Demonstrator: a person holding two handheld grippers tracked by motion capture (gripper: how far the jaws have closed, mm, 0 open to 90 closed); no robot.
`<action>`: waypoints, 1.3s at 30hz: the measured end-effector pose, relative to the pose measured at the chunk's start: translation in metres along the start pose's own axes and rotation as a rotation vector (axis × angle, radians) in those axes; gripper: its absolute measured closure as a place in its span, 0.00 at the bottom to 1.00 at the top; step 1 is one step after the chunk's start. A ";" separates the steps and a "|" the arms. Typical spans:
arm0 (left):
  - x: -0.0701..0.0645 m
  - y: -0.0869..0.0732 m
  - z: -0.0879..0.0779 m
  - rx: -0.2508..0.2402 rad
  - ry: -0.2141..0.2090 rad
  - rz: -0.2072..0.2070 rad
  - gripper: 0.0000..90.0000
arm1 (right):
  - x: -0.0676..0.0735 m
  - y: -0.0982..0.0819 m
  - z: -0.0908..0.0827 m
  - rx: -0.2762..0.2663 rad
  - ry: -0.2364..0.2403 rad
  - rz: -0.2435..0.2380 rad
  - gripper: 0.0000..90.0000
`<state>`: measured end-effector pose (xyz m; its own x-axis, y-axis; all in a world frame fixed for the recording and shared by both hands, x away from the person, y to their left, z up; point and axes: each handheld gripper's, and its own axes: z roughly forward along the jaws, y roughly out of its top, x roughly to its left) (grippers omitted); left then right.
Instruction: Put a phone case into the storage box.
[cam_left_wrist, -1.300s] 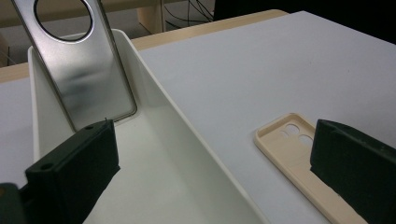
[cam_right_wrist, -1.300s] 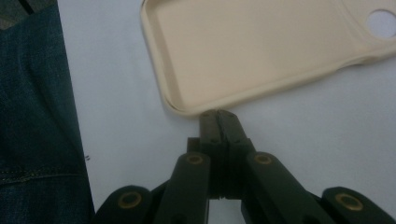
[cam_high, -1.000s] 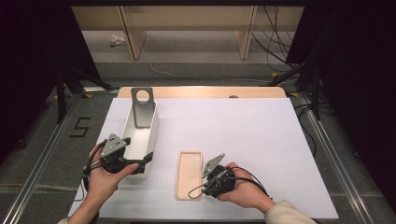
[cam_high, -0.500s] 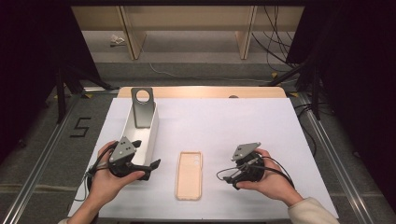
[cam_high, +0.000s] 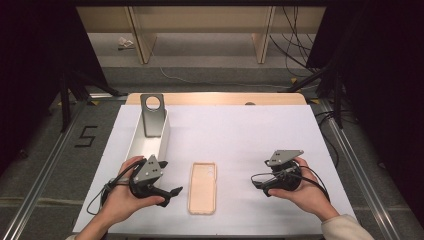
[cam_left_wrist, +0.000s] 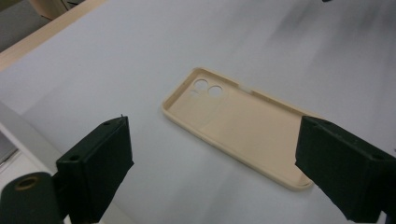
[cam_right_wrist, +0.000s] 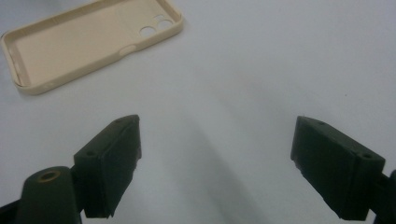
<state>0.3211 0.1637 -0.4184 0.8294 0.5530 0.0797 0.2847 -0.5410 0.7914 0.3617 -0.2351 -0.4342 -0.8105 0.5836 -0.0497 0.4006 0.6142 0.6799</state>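
Note:
A beige phone case lies flat on the white table sheet, hollow side up, camera holes at its far end. My left gripper is just left of it, jaws pointing at it. In the left gripper view the case lies ahead of the left gripper; the jaws have just been closing a little but stand wide with nothing between them. My right gripper is well to the right of the case. Its jaws have just been opening; the right gripper is over bare sheet, the case off at upper left.
A long white box stands at the left, just beyond my left hand, with a grey metal bracket with a round hole upright at its far end. The wooden table edge runs along the back.
My right gripper was at the case's near right edge; it has come off it and moved away to the right. My left gripper has shifted from the box's side toward the case.

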 end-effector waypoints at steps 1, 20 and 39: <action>-0.001 0.000 0.001 0.006 -0.003 0.007 0.12 | 0.000 -0.001 0.000 -0.002 -0.004 0.004 0.19; -0.026 0.005 0.030 0.194 -0.139 0.190 0.17 | -0.002 0.000 -0.003 -0.031 -0.014 0.035 0.19; -0.057 0.015 0.079 0.407 -0.185 0.463 0.20 | -0.003 0.000 -0.003 -0.036 -0.007 0.041 0.19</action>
<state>0.3157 0.0739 -0.4595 0.9691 0.1061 0.2228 0.0073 -0.9148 0.4038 0.3628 -0.2376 -0.4318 -0.7909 0.6113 -0.0260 0.4174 0.5701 0.7076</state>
